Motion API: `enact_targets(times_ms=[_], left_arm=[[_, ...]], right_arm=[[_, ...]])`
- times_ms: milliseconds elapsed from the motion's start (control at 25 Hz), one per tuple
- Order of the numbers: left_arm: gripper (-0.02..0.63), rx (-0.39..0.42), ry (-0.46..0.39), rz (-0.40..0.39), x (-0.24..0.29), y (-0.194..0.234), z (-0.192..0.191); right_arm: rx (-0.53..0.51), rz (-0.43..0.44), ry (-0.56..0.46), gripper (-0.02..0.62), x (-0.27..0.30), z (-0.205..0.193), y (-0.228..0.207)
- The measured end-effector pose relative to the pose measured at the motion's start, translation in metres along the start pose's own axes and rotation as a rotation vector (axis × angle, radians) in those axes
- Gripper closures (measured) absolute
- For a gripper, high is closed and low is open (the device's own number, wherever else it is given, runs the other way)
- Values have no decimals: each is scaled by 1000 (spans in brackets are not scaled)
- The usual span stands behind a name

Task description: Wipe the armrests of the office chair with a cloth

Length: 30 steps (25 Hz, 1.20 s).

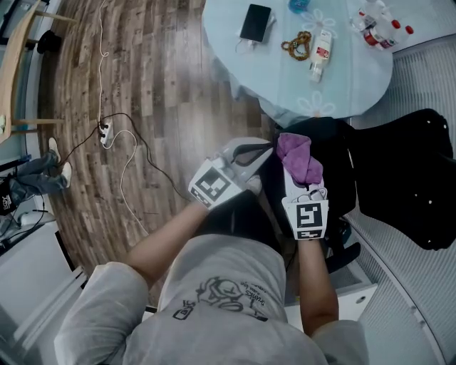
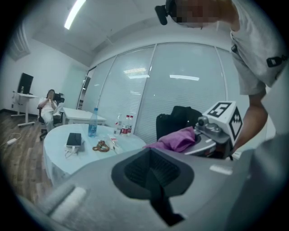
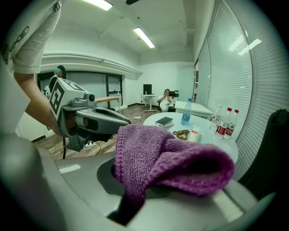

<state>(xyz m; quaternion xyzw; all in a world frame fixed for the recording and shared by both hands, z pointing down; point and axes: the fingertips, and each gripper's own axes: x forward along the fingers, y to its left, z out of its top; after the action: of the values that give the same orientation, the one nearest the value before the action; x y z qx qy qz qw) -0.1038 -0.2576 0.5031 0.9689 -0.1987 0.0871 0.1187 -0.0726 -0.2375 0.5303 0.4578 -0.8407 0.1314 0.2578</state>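
Down from the head view: left gripper [image 1: 251, 152] and right gripper [image 1: 299, 184] side by side low in front of the person, tips close together. Purple cloth [image 1: 299, 158] bunched at the tip of the right gripper, above the near black part of the office chair [image 1: 399, 178]. Touching the chair or not, impossible to tell from here. Round table [image 1: 356, 78] just beyond, carrying a phone [image 1: 255, 21] and a small white bottle [image 1: 322, 46].

Over to the left gripper view: jaws pressed together, nothing between them. Cloth off to the right, draped over the tip of the right gripper, dark chair back behind it. Table to the left, with a blue water bottle [image 2: 93, 122] standing near the phone.

Now the right gripper view: jaws pinching the cloth, one fold trapped in the seam, the rest heaped up over the jaws and flopping right. Left gripper close by on the left, pointing the same way. Red-capped bottles [image 3: 226, 122] at the table's far edge.
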Motion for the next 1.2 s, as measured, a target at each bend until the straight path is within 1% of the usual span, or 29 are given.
enact_targets(times_ms=[400, 600, 680, 1000, 1200], left_arm=[[605, -9, 61, 6, 27, 25, -59], [606, -20, 87, -1, 33, 33, -75], [604, -27, 91, -2, 34, 34, -78], [605, -35, 101, -12, 34, 35, -82], [604, -35, 108, -20, 37, 34, -83]], right_arm=[[34, 29, 112, 566, 55, -61, -13], [32, 53, 205, 566, 75, -97, -7], [23, 53, 223, 566, 78, -109, -5], [-9, 54, 209, 566, 80, -113, -6], [-9, 27, 213, 566, 81, -112, -16]])
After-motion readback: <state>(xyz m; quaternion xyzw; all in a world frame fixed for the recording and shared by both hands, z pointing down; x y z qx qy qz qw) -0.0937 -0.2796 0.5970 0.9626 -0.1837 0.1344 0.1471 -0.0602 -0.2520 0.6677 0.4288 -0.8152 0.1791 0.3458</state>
